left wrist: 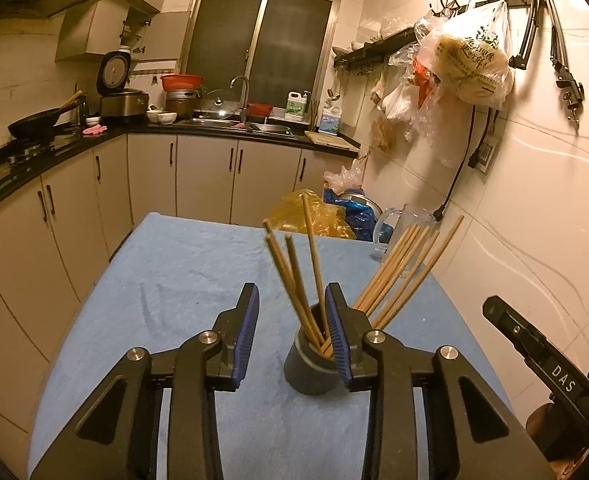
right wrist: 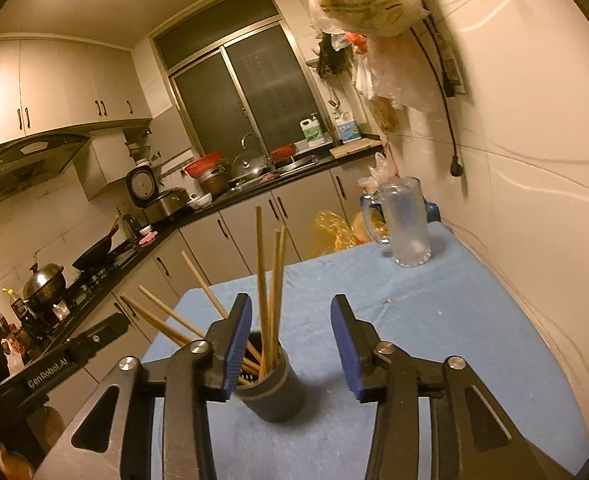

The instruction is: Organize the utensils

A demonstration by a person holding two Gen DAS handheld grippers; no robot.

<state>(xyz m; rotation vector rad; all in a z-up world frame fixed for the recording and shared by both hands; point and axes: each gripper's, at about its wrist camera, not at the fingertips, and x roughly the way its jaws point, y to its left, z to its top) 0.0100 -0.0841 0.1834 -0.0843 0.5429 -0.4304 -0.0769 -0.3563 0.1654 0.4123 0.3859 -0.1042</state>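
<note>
Covering the whole table [left wrist: 182,264], a pale blue cloth [right wrist: 434,320] lies flat, with kitchen cabinets [left wrist: 202,176] and a dark counter [left wrist: 34,156] running around the room behind it. At the far right corner of the table, close to the tiled wall, a clear glass mug [right wrist: 408,224] stands upright with its handle turned to the left. Near the front of the table a dark round cup [left wrist: 312,368] stands upright and holds a bundle of wooden chopsticks [left wrist: 294,280], which lean apart in a loose fan, some toward the left and some toward the right. The left gripper [left wrist: 292,336] sits low over the cloth with its blue-padded jaws partly apart; nothing is gripped, and the cup stands just inside its right-hand finger, close against that pad, though I cannot tell if they touch. The right gripper [right wrist: 290,344] is parted wider and also holds nothing; in its own view the cup sits beside and partly behind its left-hand finger, with bare cloth between the two pads. Each gripper shows at the edge of the other's view, so the two flank the cup from either side.
</note>
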